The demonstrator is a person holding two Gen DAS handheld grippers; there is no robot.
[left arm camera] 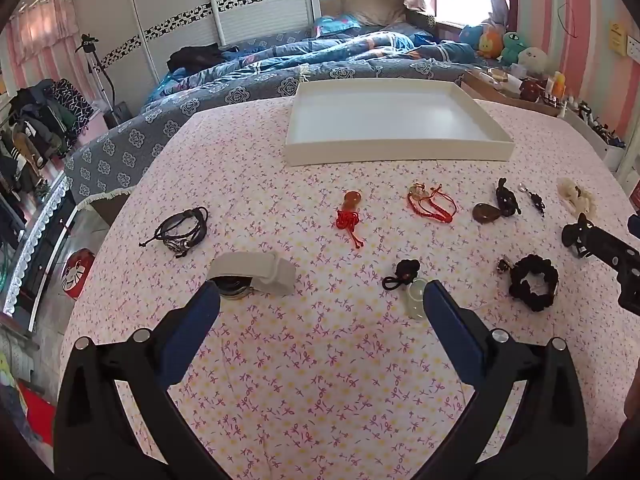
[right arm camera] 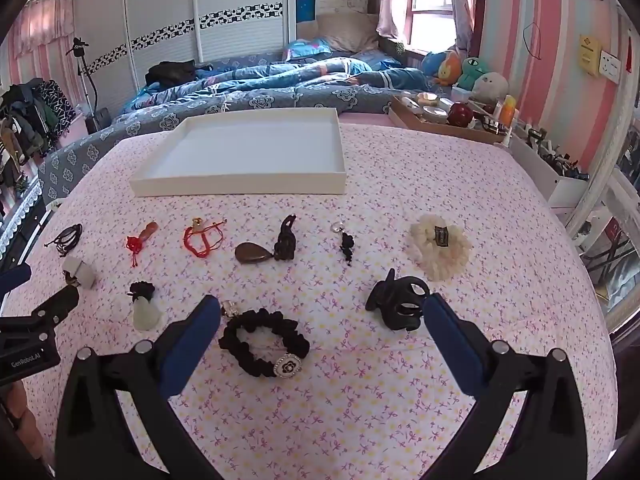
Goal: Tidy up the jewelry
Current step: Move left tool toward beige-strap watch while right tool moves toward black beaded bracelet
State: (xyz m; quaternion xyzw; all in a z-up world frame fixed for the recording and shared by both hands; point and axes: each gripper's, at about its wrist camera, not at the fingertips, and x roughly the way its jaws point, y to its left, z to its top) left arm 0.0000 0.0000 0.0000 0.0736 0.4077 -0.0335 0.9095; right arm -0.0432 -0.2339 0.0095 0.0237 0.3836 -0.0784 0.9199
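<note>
Nearest the lens in each wrist view are the tongs themselves. The right gripper (right arm camera: 320, 316) has its blue jaws spread wide and holds nothing; between them on the flowered cloth (right arm camera: 360, 408) lies the black scrunchie (right arm camera: 262, 340) with its flower button, and the black claw clip (right arm camera: 400, 304) sits just beside the right-hand finger. The left gripper (left arm camera: 320, 304) is likewise wide and empty, with the grey-strapped watch (left arm camera: 256, 274) touching or nearly touching one fingertip and a pale jade pendant (left arm camera: 416, 298) on a black knot by the other.

Further out lie the red knotted charm (left arm camera: 350, 216), the red cord bracelet (left arm camera: 432, 204), a brown stone pendant (right arm camera: 252, 253), a dark figurine (right arm camera: 286, 240), a small black keychain (right arm camera: 346, 244), the cream scrunchie (right arm camera: 440, 246) and the black leather cord bracelet (left arm camera: 182, 228). The white tray (right arm camera: 240, 188), where these presumably belong, stands empty at the far edge of the cloth.

Risks, as I judge them: the soft scrunchie may fold and slip if pinched at one edge; closing on it could bunch the loose cloth too; the claw clip is close enough to be knocked aside. The jade piece looks smooth, perhaps glassy, and could squirt out of the pads. The two tongs work near each other and might collide on the way to the tray
</note>
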